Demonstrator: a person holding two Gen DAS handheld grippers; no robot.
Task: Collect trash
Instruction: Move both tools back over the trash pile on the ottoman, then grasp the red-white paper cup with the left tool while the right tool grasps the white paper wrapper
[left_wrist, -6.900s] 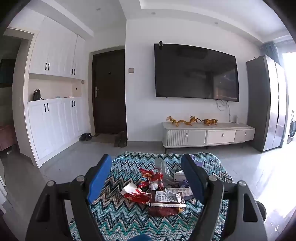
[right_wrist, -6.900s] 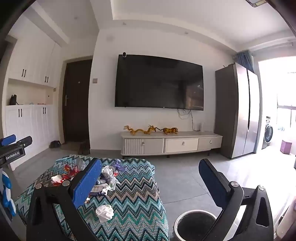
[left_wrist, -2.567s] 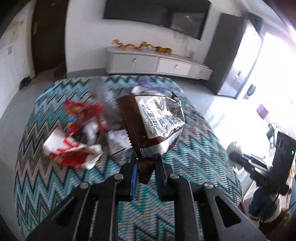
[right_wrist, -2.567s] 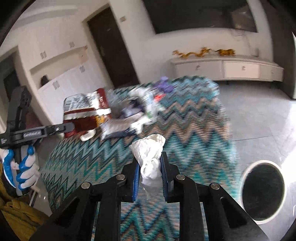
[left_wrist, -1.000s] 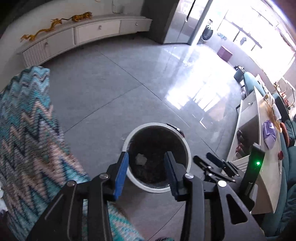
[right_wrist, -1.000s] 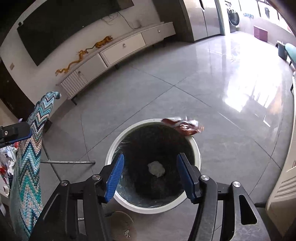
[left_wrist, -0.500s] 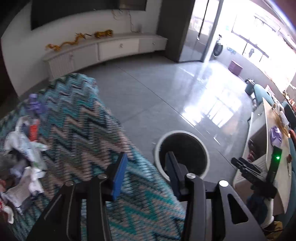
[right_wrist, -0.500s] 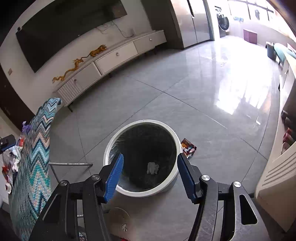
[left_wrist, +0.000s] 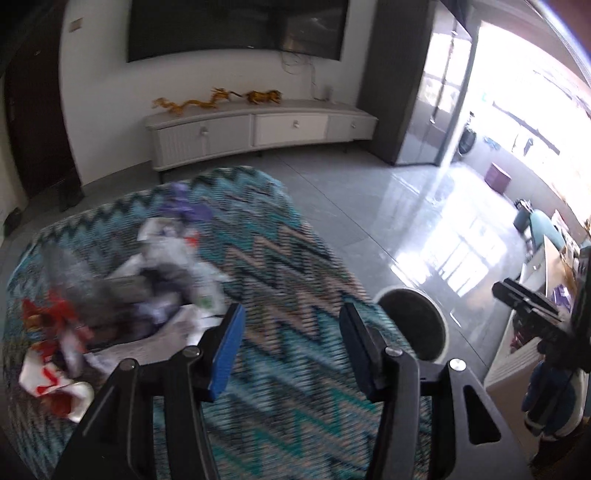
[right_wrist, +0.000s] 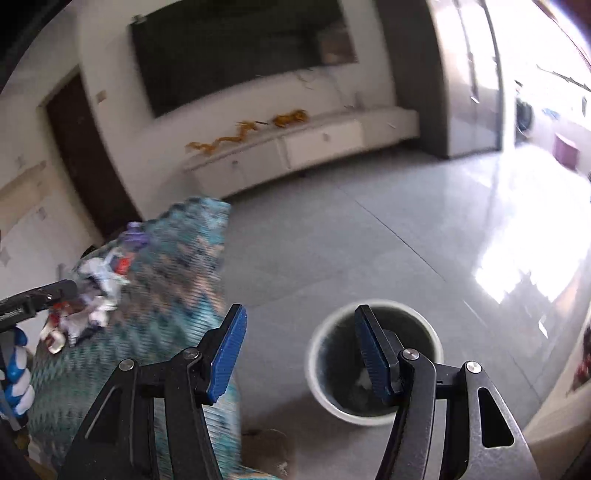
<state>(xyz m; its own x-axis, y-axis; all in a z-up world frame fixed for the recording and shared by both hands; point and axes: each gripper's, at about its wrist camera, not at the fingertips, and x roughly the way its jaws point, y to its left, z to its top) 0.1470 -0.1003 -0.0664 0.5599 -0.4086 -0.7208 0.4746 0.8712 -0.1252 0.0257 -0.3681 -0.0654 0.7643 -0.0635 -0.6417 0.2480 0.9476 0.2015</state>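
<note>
Overexposed daylight at right of both frames, glare on glossy floor tiles (left_wrist: 436, 221); motion-blurred trash pile (left_wrist: 122, 295) at left; fisheye-darkened corners.

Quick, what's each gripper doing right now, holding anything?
Left gripper: jaws opening, nothing between them.
Right gripper: open, empty.

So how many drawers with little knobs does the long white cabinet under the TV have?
3 drawers in the TV cabinet: left drawer, middle drawer, right drawer. None look hidden.
</note>
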